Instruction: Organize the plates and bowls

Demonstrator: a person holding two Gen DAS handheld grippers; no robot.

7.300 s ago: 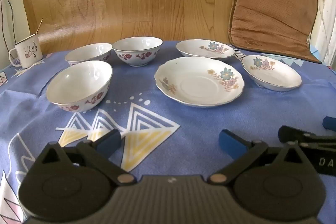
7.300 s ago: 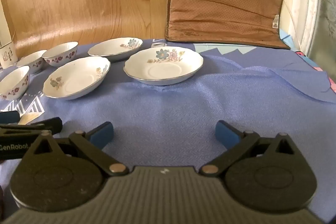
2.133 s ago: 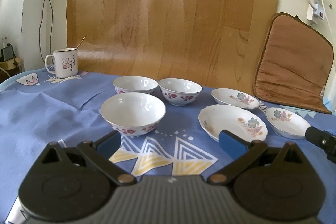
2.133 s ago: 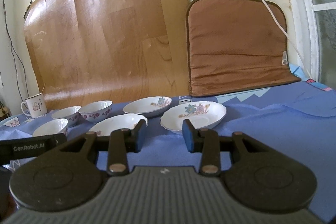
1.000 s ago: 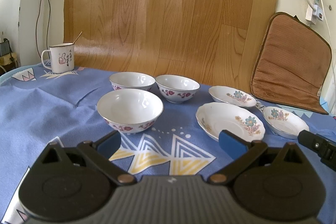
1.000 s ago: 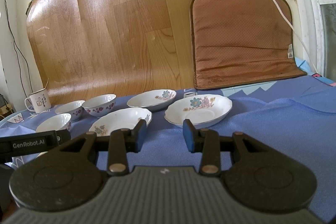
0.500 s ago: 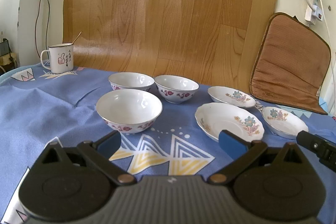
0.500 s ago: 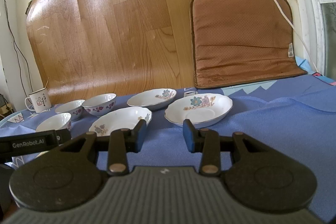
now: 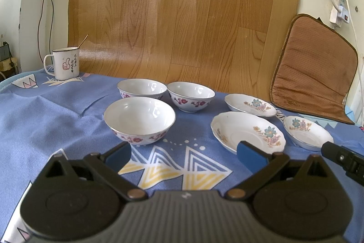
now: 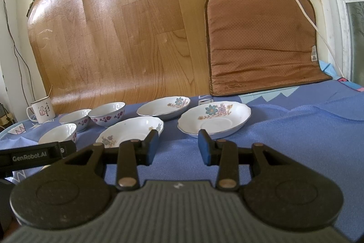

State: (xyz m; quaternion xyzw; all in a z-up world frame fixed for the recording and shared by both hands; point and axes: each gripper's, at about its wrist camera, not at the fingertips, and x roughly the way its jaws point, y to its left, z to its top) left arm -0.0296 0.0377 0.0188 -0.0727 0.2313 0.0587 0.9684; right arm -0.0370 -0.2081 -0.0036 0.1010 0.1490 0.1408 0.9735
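White china, three bowls [image 9: 139, 120], three plates [image 9: 248, 131]

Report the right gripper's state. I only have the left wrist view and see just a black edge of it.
Observer: The right gripper is open. Its blue-padded fingers stand a narrow gap apart with nothing between them.
Operator: Name what it points at.
Observer: The rightmost flowered plate lies just beyond its fingertips, untouched.
Operator: Give me what lies further right.
Observer: Right of the brown cushion stands a white window frame, which is outside your view.
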